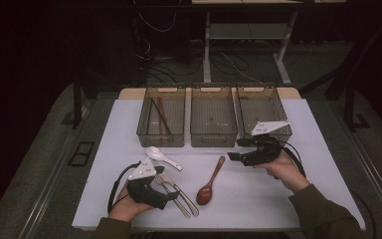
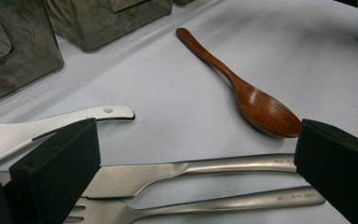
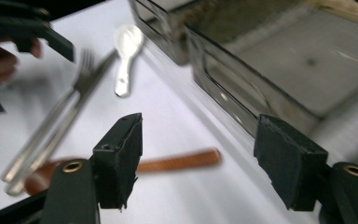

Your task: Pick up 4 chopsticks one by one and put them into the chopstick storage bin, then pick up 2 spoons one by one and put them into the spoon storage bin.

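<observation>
My right gripper [image 1: 235, 156] has its jaws spread wide with nothing between them, and it hangs over the white bench [image 1: 298, 124] just in front of the clear bins. I judge the step in hand to be picking up the wooden spoon [image 1: 210, 183], which lies on the bench just left of and below that gripper, handle tip toward the bins and bowl toward me. In the right gripper view the handle [image 3: 182, 161] runs crosswise behind the left pad, not yet between the pads, and the picture is blurred, so I would settle the hand before committing.

To do it well, I would shift the gripper so the handle sits midway between the pads, lower until the pads nearly touch the bench, and close across the narrow part of the handle, not the bowl, which is rounded and likely to slip. The spoon lies apart from the other cutlery, so there is room on both sides.

My left gripper [image 1: 165, 199] is also open and holds nothing. It rests low at the near left of the bench, over the metal knife [image 2: 191, 169] and fork [image 2: 205, 204], which lie side by side and touching. The white ceramic spoon [image 1: 162, 156] lies just beyond them.

Farther out stand three bins in a row: the left bin [image 1: 160, 117] holds what look like chopsticks, and the middle bin [image 1: 213, 117] and the right bin [image 1: 261, 107] look empty.
</observation>
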`<state>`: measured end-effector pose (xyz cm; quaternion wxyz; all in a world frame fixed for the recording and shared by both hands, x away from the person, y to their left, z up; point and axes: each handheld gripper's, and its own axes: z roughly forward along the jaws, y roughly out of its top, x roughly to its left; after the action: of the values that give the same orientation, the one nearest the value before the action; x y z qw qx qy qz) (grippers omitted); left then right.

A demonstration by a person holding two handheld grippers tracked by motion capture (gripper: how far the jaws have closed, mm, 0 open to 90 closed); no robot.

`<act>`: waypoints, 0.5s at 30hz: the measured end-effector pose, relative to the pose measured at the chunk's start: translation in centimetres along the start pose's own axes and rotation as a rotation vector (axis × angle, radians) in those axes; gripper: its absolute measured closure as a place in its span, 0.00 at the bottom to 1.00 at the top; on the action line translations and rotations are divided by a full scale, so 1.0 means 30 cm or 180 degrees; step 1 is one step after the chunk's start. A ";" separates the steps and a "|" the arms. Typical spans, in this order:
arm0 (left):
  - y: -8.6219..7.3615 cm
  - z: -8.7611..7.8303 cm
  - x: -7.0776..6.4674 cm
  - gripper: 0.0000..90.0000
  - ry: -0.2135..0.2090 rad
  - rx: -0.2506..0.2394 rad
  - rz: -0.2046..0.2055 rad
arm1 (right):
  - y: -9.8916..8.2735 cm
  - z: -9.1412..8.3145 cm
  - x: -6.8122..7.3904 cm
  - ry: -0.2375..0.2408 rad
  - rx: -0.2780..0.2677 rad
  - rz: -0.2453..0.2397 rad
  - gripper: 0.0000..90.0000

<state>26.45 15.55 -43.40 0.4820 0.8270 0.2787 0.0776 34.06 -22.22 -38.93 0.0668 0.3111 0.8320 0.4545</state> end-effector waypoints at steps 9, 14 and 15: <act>0.001 -0.004 0.001 0.00 0.0021 0.0003 -0.0010 | -0.133 -0.090 0.002 -0.0204 -0.0095 0.0120 0.27; 0.003 -0.008 0.003 0.02 0.0051 -0.0030 -0.0021 | -0.200 -0.118 0.011 -0.0287 -0.0096 0.0111 0.23; 0.003 -0.009 0.004 0.02 0.0059 -0.0027 -0.0024 | -0.211 -0.121 0.013 -0.0281 -0.0099 0.0115 0.22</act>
<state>26.48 15.80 -43.20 0.4832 0.8232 0.2859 0.0846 29.43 -27.10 -41.82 0.1001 0.3448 0.8153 0.4543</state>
